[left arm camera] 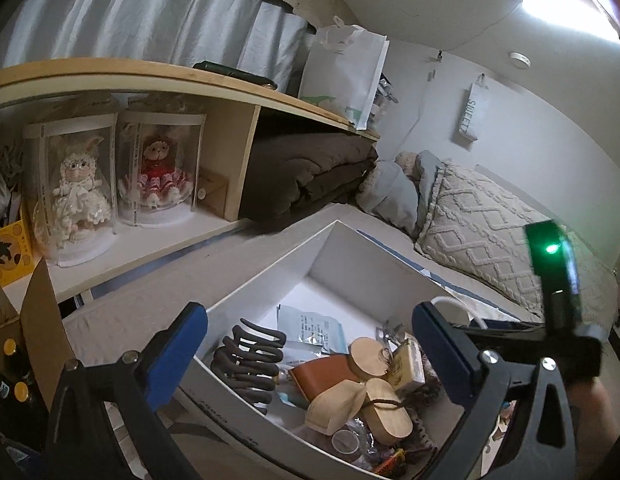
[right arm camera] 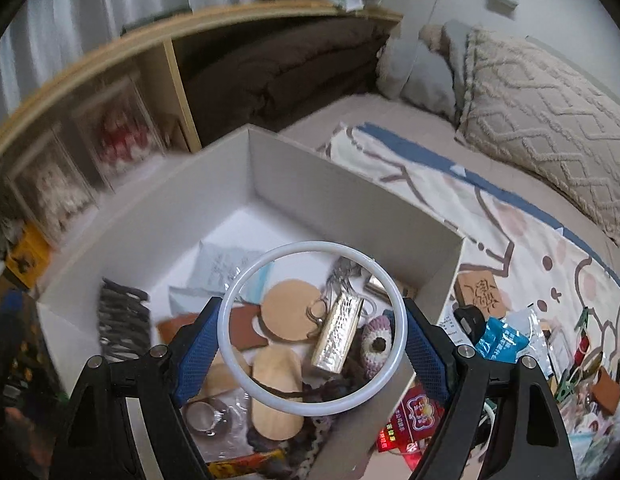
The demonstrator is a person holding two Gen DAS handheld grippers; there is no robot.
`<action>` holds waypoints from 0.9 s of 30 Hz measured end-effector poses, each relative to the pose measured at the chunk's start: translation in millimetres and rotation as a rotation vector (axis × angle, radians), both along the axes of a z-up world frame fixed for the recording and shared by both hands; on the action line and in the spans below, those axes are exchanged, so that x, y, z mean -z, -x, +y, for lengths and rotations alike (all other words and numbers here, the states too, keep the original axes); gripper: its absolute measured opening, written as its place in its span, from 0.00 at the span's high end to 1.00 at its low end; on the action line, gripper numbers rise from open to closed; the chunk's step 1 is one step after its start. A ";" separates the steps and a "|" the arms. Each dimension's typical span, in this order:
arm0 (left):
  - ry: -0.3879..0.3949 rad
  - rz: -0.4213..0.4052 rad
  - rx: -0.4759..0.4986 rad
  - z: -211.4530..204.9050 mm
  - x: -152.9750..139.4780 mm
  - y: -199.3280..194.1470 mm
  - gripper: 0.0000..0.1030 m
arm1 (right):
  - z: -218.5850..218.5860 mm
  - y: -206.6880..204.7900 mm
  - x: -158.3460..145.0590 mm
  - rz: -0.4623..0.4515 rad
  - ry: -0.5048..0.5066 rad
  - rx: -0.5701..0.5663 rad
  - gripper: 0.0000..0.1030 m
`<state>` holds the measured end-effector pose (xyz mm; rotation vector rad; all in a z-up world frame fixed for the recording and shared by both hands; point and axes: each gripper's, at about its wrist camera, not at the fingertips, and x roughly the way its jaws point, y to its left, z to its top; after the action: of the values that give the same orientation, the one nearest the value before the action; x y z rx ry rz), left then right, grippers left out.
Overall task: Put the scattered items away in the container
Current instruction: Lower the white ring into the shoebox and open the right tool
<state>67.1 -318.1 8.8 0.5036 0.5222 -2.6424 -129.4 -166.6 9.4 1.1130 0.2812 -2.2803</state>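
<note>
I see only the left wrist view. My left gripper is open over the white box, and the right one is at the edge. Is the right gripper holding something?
Observer: Yes. The right gripper holds a white ring between its blue pads, above the white box.
Operator: Are there still items outside the box?
Observer: Yes. On the patterned sheet, right of the box, lies a blue packet.
Operator: Anything else there?
Observer: A wooden block with a carved drawing lies beside the box wall, and a red packet is near the box corner.
</note>
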 end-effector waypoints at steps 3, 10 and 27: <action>-0.002 0.002 0.003 -1.4 -0.1 0.1 0.00 | -8.0 12.9 12.1 -0.044 -0.049 -0.004 0.18; -0.017 0.009 -0.043 -12.4 1.4 -3.2 0.00 | -27.0 28.8 24.5 -0.091 -0.092 -0.016 0.18; -0.041 -0.006 -0.082 -22.9 10.8 -2.8 0.00 | -67.5 42.1 44.7 -0.245 -0.075 -0.049 0.03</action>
<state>69.9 -341.0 -2.0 0.4912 0.5837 -2.5566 -171.5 -234.2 -35.2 1.3930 0.2940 -2.0793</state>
